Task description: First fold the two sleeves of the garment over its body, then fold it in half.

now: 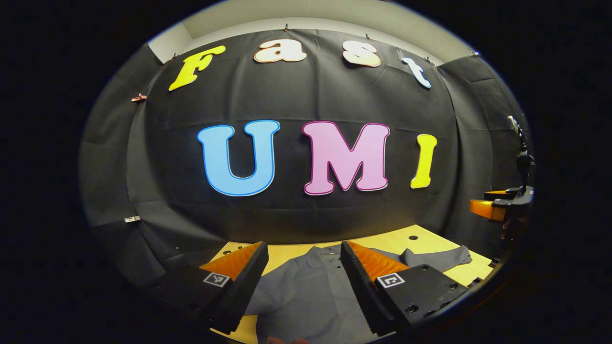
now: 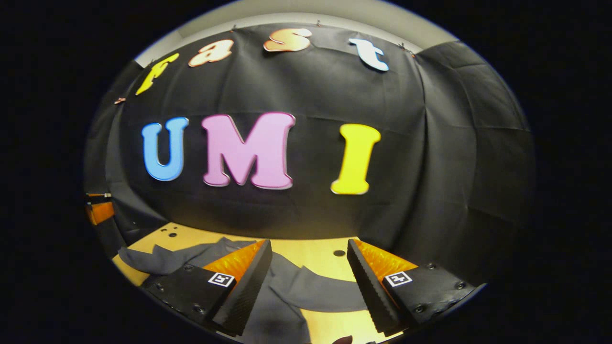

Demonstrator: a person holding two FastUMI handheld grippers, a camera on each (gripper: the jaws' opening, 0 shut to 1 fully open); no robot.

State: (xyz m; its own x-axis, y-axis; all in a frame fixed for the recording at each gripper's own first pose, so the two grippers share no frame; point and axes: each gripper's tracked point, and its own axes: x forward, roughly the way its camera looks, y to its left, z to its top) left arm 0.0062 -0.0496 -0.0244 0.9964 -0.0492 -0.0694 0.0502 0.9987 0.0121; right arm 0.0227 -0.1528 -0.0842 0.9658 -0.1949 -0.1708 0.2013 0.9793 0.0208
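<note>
Lying flat below both open tools (untouched), garment

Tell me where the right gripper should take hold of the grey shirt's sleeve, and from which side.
Probably the cuff end of the grey sleeve, which lies stretched flat across the yellow wooden table between the open right gripper fingers. Come down from above: flat cloth offers no side edge, so pinch its edge.
</note>
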